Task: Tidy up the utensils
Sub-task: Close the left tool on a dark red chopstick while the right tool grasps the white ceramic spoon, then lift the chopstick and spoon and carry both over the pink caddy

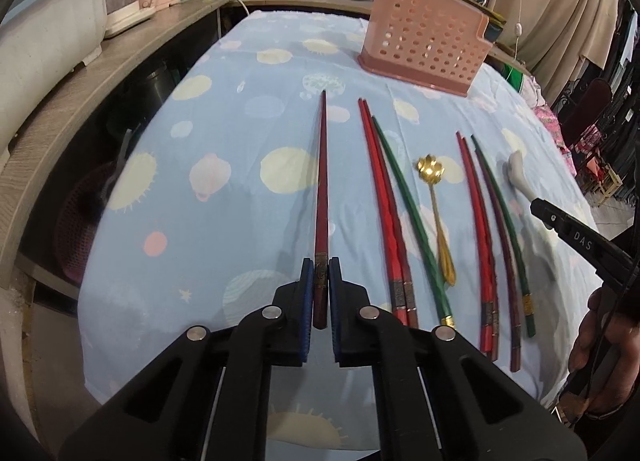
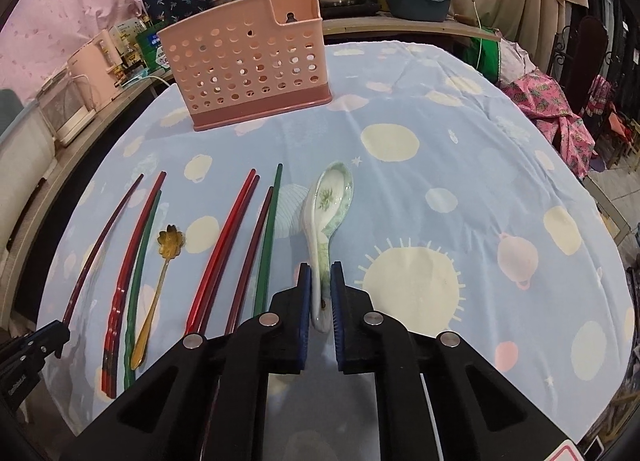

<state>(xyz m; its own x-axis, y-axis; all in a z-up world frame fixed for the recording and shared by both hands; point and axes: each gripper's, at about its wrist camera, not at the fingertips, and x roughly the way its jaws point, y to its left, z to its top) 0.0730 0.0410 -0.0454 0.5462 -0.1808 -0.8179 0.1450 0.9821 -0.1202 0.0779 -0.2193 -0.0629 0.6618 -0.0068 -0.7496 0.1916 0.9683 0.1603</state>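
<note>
the left gripper's blue pads (image 1: pixel 308 293) cover part of the dark red chopstick (image 1: pixel 321 181); the ceramic spoon (image 1: pixel 518 177) is blurred and half hidden behind the right gripper (image 1: pixel 560 223), inside the pink utensil holder (image 2: pixel 248 69) unseen.

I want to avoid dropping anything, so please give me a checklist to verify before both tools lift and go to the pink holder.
1. Left gripper jaws closed on the dark red chopstick: ok, gripped near its thick end.
2. Right gripper jaws closed on the white spoon handle: ok.
3. Chopstick free of its neighbours: ok, it lies apart from the red pair.
4. Spoon free of the green chopstick: ok, a gap shows between them.
5. Pink holder upright and open on top: ok.
6. Room inside the holder: cannot tell, the inside is mostly hidden.
</note>
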